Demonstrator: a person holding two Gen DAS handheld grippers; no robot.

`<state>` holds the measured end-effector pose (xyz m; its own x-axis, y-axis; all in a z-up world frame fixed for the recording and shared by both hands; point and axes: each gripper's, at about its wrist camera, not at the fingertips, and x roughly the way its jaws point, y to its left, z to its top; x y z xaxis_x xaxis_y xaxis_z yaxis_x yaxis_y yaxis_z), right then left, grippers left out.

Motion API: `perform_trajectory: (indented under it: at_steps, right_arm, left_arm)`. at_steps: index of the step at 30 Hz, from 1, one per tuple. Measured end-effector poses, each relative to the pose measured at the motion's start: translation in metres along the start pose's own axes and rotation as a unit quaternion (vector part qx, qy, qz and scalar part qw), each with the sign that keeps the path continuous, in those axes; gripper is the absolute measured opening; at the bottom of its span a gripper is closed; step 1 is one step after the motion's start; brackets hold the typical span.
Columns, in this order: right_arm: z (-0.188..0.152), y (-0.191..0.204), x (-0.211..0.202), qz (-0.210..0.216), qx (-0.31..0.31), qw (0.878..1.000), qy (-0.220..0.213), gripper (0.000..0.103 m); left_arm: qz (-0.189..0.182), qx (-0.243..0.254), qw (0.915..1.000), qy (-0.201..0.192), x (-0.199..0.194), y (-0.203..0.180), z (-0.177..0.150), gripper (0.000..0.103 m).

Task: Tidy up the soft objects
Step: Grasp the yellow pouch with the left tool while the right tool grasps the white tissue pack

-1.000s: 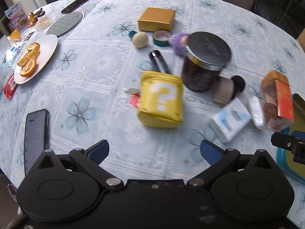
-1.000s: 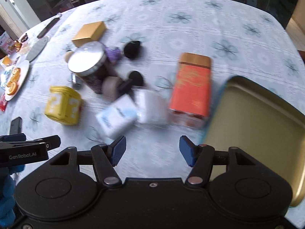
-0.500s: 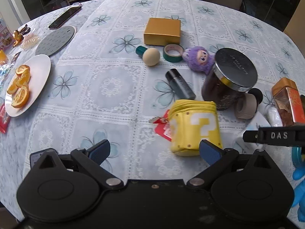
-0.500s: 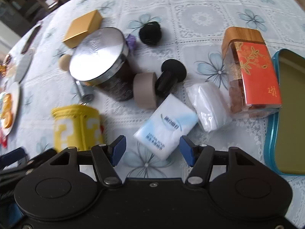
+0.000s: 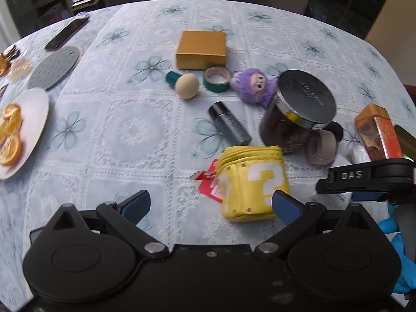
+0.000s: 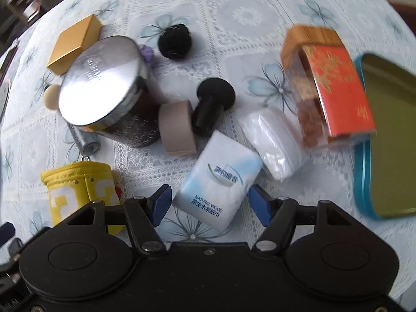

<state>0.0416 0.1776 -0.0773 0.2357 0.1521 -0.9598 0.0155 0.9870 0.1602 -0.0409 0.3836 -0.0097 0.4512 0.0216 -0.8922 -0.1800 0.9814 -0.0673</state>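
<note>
Left to right across the table (image 5: 145,130).

Toward its left edge, the plate (image 5: 33,114) of orange slices (image 5: 10,132) and the grey mat (image 5: 53,67) lie well apart from the clutter; they are hard items and, in all likelihood, no part of your sorting.

Your left gripper (image 5: 210,204) hangs released over bare cloth, its pads spread with nothing between them. Its right pad overlaps the yellow pouch (image 5: 256,182) in the view; whether it touches cannot be told. Judged from this pose, it waits in reserve near the pouch, a soft item.

Behind, near the table's middle, the gold box (image 5: 200,50), tape roll (image 5: 217,79) and purple plush (image 5: 256,85) lie in a loose row; the plush touches the jar (image 5: 299,111) and is a likely later pick.

Your right gripper (image 6: 209,205) points steeply down with its jaws spread wide; they have just been opening. The tissue pack (image 6: 219,176) lies flat on the cloth with its near end between the pads, which do not yet press it. The wide spread suits the pack's breadth.

Just beside it lies the white packet (image 6: 273,143), touching the orange-labelled container (image 6: 335,88).

At the table's right edge the tray (image 6: 362,161) lies open and bare, presumably the destination, close enough for a short carry.
</note>
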Motion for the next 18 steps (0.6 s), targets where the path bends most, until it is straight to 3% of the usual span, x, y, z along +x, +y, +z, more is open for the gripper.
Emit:
perform_trajectory:
  at_steps: [3, 6, 10, 18]
  right_arm:
    - [0.006, -0.010, 0.008, 0.017, 0.031, 0.999, 0.014, 0.059]
    - [0.009, -0.014, 0.013, 0.019, 0.052, 0.998, 0.016, 0.062]
    - [0.004, -0.011, 0.009, 0.021, 0.039, 0.999, 0.020, 0.054]
    - [-0.020, -0.035, -0.017, 0.027, 0.025, 0.999, 0.027, 0.052]
  left_arm:
    - [-0.011, 0.018, 0.9998, -0.003, 0.008, -0.011, 0.006, 0.100]
    - [-0.011, 0.029, 0.9995, 0.006, 0.019, -0.019, 0.011, 0.100]
    - [-0.017, 0.025, 0.9993, 0.021, 0.032, -0.021, 0.014, 0.100]
    - [-0.009, 0.016, 0.9985, 0.051, 0.059, -0.026, 0.018, 0.098]
